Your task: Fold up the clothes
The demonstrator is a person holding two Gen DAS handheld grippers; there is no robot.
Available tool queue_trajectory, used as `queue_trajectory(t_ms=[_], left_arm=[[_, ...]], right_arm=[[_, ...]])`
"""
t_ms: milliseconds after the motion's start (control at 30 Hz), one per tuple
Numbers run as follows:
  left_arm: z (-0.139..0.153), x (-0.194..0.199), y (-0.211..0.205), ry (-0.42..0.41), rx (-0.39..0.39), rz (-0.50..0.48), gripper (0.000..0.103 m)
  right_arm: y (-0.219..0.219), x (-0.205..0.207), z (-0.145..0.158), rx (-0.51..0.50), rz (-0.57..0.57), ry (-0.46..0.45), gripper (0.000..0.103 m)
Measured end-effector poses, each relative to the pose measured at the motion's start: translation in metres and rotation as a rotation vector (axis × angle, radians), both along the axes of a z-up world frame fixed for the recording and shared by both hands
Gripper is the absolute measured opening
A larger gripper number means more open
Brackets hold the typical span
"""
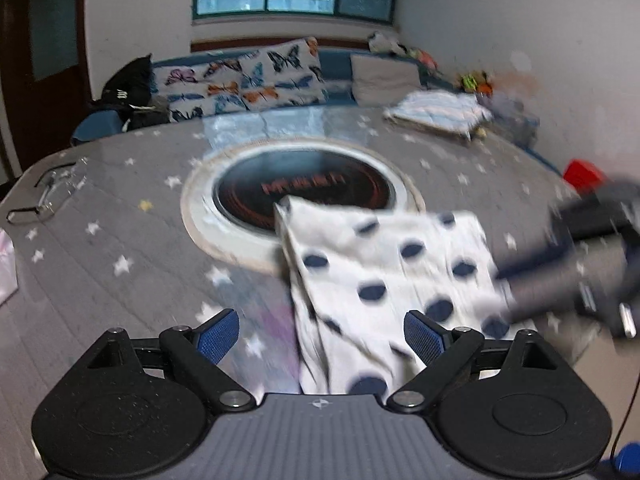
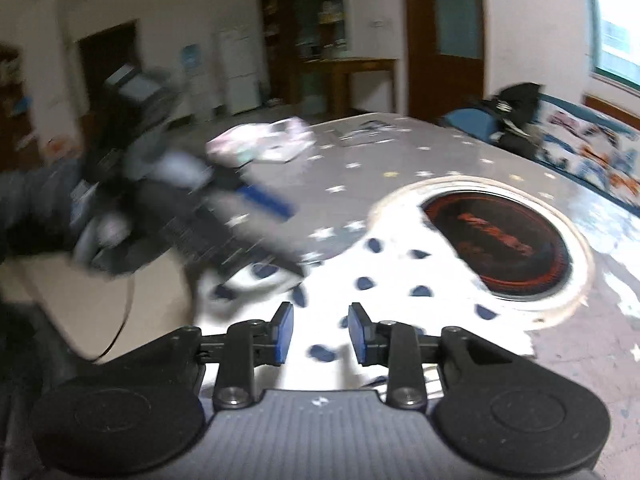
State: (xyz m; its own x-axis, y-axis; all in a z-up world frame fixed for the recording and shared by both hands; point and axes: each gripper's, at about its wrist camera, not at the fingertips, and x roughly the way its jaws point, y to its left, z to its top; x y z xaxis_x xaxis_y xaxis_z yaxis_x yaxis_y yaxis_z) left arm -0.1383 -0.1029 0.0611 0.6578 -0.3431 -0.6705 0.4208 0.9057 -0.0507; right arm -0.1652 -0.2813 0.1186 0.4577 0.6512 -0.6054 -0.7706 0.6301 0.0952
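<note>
A white cloth with navy dots (image 1: 400, 264) lies flat on the grey star-patterned table (image 1: 120, 240), one corner over the round cooktop. My left gripper (image 1: 322, 336) is open wide just above the cloth's near left edge; the pads do not press on it. My right gripper (image 2: 320, 334) hovers over the same cloth (image 2: 380, 280) with a narrow gap between its blue pads and nothing pinched. In the left wrist view the right gripper (image 1: 508, 292) is a blur at the cloth's right edge. In the right wrist view the left gripper (image 2: 280, 232) is a blur at its left edge.
A round black cooktop (image 1: 304, 188) sits in the middle of the table. A folded light-blue stack (image 1: 436, 112) lies at the far right, a pink-white garment pile (image 2: 264, 140) at the far left corner, and a red object (image 1: 584, 174) at the right edge. A sofa with butterfly cushions (image 1: 240, 80) stands behind.
</note>
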Motion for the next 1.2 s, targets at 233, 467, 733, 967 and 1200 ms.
queue_trajectory(t_ms=[233, 467, 733, 967, 1200], left_arm=[[-0.017, -0.004, 0.000, 0.050, 0.018, 0.009, 0.092], [-0.023, -0.007, 0.009, 0.078, 0.009, 0.022, 0.092], [0.004, 0.019, 0.005, 0.006, -0.015, 0.025, 0.090], [0.013, 0.075, -0.009, 0.026, -0.115, 0.066, 0.082], [-0.005, 0.123, -0.020, 0.123, -0.180, 0.107, 0.055]], right_arm=[[-0.019, 0.046, -0.023, -0.034, -0.211, 0.031, 0.030], [-0.053, 0.060, -0.042, -0.095, -0.375, 0.052, 0.029], [-0.080, 0.068, -0.033, -0.020, -0.465, 0.082, 0.029], [-0.090, 0.080, -0.036, 0.118, -0.508, 0.155, 0.029], [-0.086, 0.081, -0.045, 0.136, -0.516, 0.196, 0.030]])
